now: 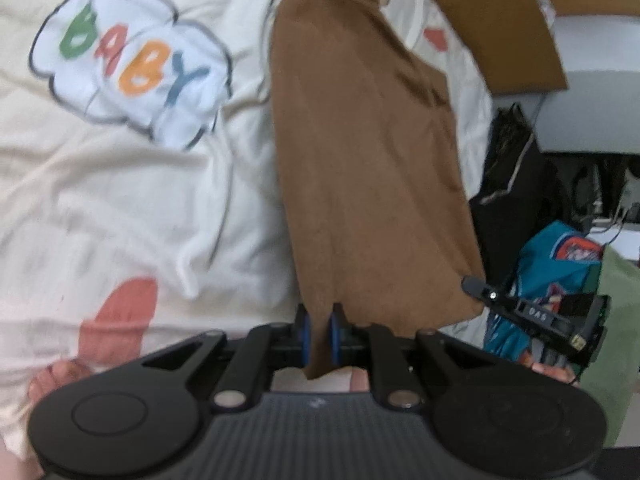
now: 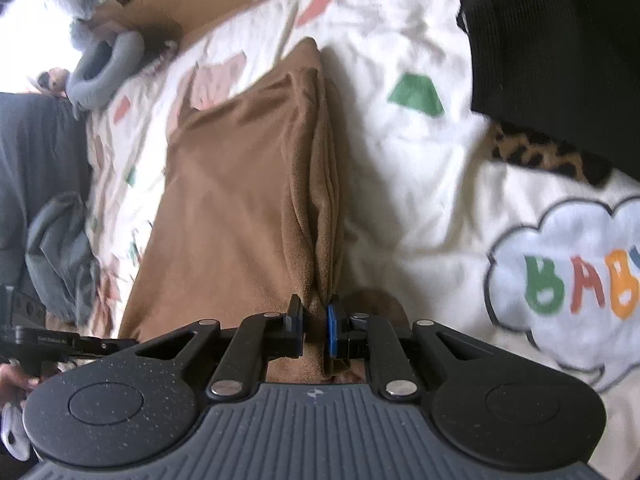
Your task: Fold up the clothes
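A brown garment point(image 1: 360, 152) lies lengthwise on a cream bedspread point(image 1: 120, 200) printed with a "BABY" cloud. My left gripper point(image 1: 319, 334) is shut on the garment's near edge, cloth pinched between its blue pads. In the left wrist view the right gripper point(image 1: 532, 316) shows at the garment's right corner. In the right wrist view the brown garment point(image 2: 240, 200) is folded in layers, and my right gripper point(image 2: 316, 330) is shut on its stacked near edge. The left gripper point(image 2: 48, 342) shows at the far left there.
A cardboard box point(image 1: 508, 28) and dark bags point(image 1: 516, 184) stand off the bed's right side. A black garment point(image 2: 560, 52) over leopard-print cloth point(image 2: 548, 156) lies on the bed. Grey clothes point(image 2: 60, 248) and a grey curved pillow point(image 2: 104, 68) lie beyond.
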A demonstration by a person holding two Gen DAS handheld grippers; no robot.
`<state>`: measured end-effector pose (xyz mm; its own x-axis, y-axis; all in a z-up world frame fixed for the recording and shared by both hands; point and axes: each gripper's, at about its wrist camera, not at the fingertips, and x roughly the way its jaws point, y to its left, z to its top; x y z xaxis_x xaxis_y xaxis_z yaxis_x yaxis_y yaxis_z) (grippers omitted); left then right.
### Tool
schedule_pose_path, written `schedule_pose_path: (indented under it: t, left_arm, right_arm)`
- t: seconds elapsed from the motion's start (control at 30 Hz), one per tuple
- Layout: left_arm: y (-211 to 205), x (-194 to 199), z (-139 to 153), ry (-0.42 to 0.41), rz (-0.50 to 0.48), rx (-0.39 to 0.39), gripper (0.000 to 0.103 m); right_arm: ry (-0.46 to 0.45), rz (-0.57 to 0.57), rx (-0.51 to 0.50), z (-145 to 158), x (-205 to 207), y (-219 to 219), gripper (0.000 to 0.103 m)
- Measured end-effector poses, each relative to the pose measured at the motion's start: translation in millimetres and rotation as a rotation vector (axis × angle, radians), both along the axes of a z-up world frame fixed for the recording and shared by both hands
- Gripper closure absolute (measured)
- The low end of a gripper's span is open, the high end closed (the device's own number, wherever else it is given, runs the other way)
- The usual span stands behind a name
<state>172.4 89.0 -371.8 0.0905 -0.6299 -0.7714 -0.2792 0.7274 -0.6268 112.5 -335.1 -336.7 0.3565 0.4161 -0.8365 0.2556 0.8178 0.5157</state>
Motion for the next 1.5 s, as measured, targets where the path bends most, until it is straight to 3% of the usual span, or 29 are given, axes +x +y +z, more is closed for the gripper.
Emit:
schedule_pose_path:
  t: [0.23,0.33,0.37,0.4,0.47,0.53,0.7,0.9,1.5]
  left_arm:
    - [-7.1,-11.2,-21.5,0.060,-0.062,0.044,0.089]
    - [-4.7,-8.5,-23.2,0.057,-0.072,0.089,0.082]
    - [-3.5,-7.1,-22.8,0.051,-0.075,0.106,0.078]
    - [-1.9,-4.9,-22.7,0.039,-0.070,0.112,0.075]
    - [1.3,1.0,-22.7,0.015,-0.054,0.116,0.066]
    - [2.3,10.5,-23.3,-0.012,-0.045,0.123,0.064]
    - [2.3,33.5,-24.7,-0.057,-0.017,0.146,0.064]
    - [5.2,46.6,-29.4,-0.086,0.026,0.155,0.064]
    - [18.0,100.3,-33.2,-0.191,0.023,0.189,0.064]
  right_arm:
    - [0.059,0.013,-0.026,-8.3,-11.6,4.0,0.091]
    - [0.077,0.020,-0.044,-10.2,-10.5,2.2,0.076]
    - [0.082,0.022,-0.050,-10.8,-10.1,1.6,0.062]
    - [0.081,0.024,-0.057,-10.2,-9.4,1.2,0.056]
    - [0.065,0.028,-0.075,-7.3,-4.4,-0.1,0.056]
    - [0.050,0.032,-0.091,-5.0,1.9,-1.2,0.056]
    - [-0.003,0.035,-0.101,-6.5,23.0,-0.1,0.050]
    - [-0.025,0.047,-0.116,-17.5,47.7,5.0,0.050]
    - [-0.077,0.008,-0.047,-58.8,96.8,-8.3,0.051]
